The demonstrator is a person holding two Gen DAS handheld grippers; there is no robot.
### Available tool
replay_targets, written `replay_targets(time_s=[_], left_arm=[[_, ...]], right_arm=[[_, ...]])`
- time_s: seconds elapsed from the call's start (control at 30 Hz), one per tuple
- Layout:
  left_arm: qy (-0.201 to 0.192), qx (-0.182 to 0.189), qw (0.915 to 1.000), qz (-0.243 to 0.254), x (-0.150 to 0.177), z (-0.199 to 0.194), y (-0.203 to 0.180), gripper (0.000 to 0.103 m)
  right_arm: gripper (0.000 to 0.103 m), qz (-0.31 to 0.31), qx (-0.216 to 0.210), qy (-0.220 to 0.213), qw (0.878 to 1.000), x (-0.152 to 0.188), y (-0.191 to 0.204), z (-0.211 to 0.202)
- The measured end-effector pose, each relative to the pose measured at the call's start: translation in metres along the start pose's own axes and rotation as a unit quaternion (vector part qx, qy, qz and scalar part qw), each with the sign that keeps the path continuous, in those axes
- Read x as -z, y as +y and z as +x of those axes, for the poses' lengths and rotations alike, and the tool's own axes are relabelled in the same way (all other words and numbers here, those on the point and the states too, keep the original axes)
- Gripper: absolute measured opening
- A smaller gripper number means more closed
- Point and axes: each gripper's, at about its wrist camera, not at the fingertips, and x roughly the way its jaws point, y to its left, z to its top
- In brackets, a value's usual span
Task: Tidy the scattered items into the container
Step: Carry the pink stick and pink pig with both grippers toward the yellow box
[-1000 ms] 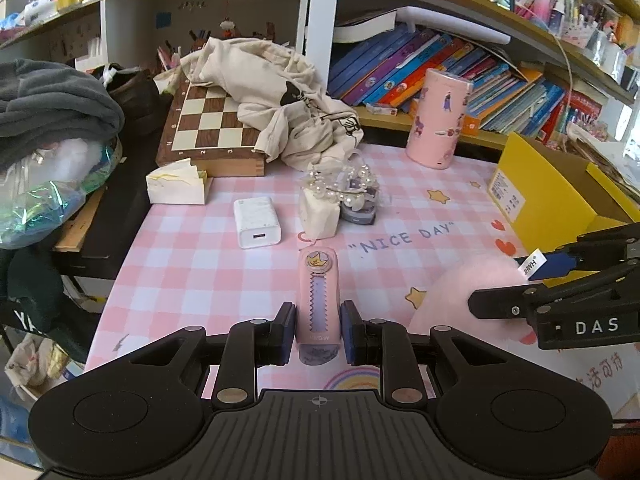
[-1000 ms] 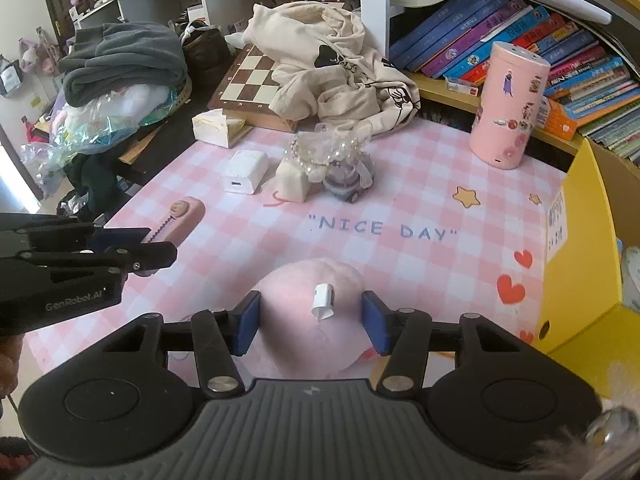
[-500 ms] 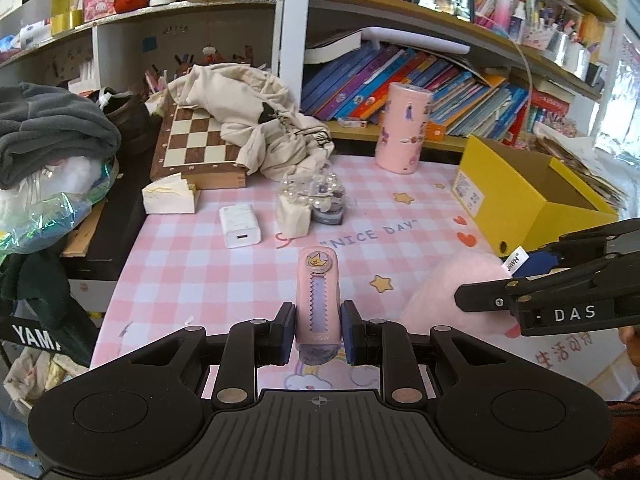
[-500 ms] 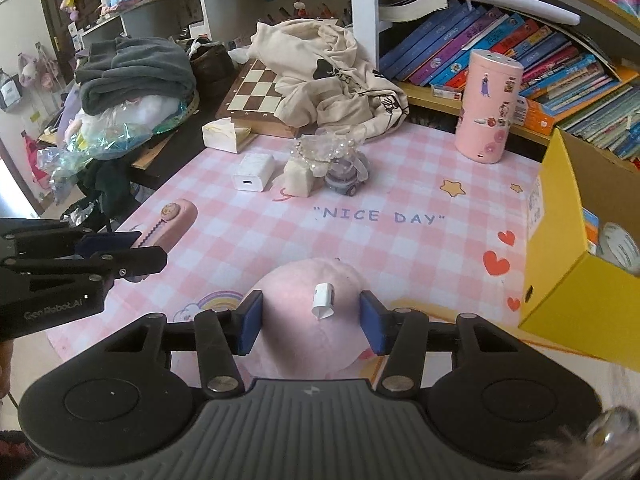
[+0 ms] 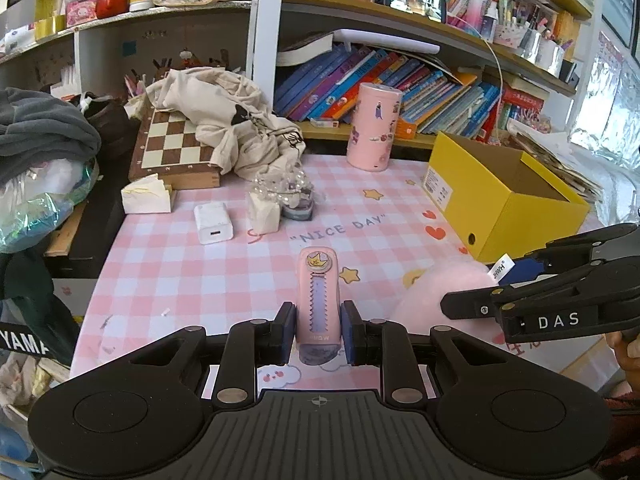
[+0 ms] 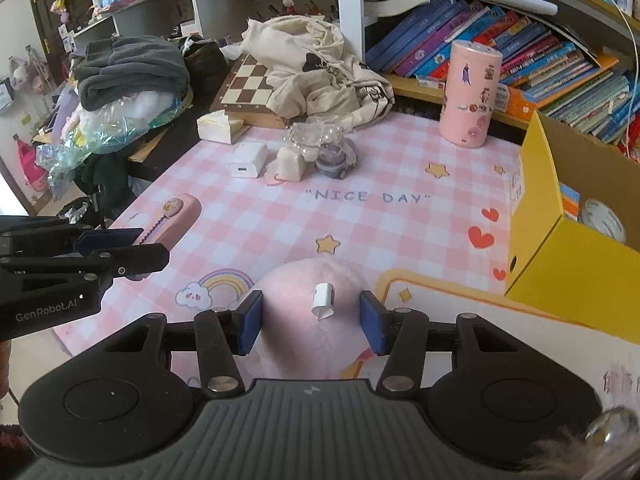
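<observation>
Left tool (image 5: 318, 330) clamped across stiff, light pink case (image 5: 318, 296), right tool (image 6: 311, 322) half open, squeezing soft plush (image 6: 308, 304) at its middle, both lifted over near edge of surface (image 5: 180, 264), yellow box (image 5: 504, 200) at right edge.

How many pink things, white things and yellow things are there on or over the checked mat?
Pink: 3 - the pink case in the left gripper, the fluffy pink toy in the right gripper, the pink tube
White: 2 - the charger, the small white block
Yellow: 1 - the yellow box
Total: 6
</observation>
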Motion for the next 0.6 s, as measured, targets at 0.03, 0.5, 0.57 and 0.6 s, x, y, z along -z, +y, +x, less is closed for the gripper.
replay_targets(time_s=[0.03,0.5,0.57,0.6], left_arm=[[0.001,0.002,1.0,0.002,0.0,0.0,-0.001,0.023],[0.02,0.053,0.997,0.052,0.003,0.006,-0.029,0.023],[0.024,0.063,0.996,0.06,0.002,0.009,-0.035,0.023],[0.027,0.068,0.9952,0.064,0.002,0.011,-0.038,0.023]], right_arm=[[0.049,0.002,0.0,0.001,1.0,0.001,0.0,0.0],[0.049,0.049,0.029,-0.014,0.998,0.022,-0.014,-0.02],[0.049,0.057,0.035,-0.015,0.998,0.026,-0.018,-0.023],[0.049,0.062,0.039,-0.015,0.997,0.028,-0.02,-0.025]])
